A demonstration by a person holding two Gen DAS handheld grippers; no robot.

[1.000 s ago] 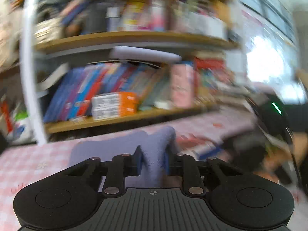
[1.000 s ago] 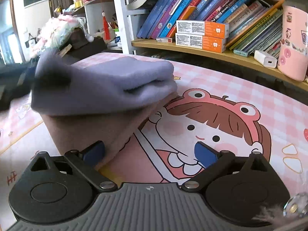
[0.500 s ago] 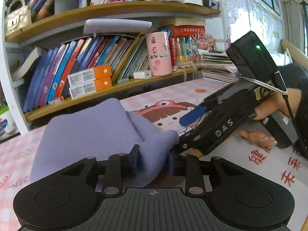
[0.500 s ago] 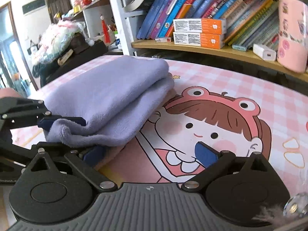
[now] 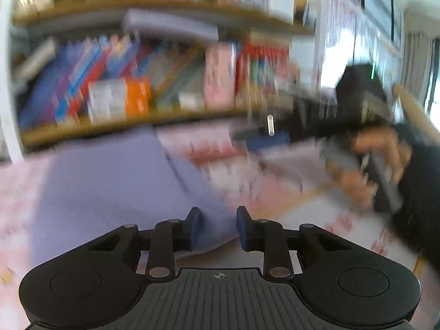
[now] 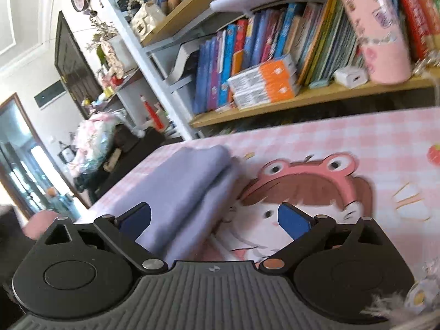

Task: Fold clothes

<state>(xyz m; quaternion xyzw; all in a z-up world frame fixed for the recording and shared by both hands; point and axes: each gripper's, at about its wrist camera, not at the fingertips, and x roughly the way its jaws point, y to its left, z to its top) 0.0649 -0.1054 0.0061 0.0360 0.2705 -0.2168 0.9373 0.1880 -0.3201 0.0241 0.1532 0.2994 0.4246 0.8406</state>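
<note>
A lilac fleece garment (image 6: 189, 189), folded into a thick stack, lies on the pink checked table mat (image 6: 357, 134). In the blurred left wrist view the same garment (image 5: 110, 187) spreads to the left, and its near corner lies between my left gripper's (image 5: 216, 227) blue pads. Those jaws are closing, but a gap shows at the pads and they do not press the cloth. My right gripper (image 6: 214, 220) stands wide open and tilted above the mat, with nothing gripped; the garment's near end lies under its left finger. A hand (image 5: 379, 159) holds that right gripper at the right.
A wooden shelf (image 6: 316, 96) packed with books, orange boxes and a pink cup runs along the table's far side. A cartoon frog-hat picture (image 6: 308, 181) is printed on the mat. A dark cabinet with clutter (image 6: 110, 143) stands past the table's left end.
My left gripper set the garment's corner down and eased its pinch. The right gripper rolled and lifted back from the garment; its open jaws stayed wide.
</note>
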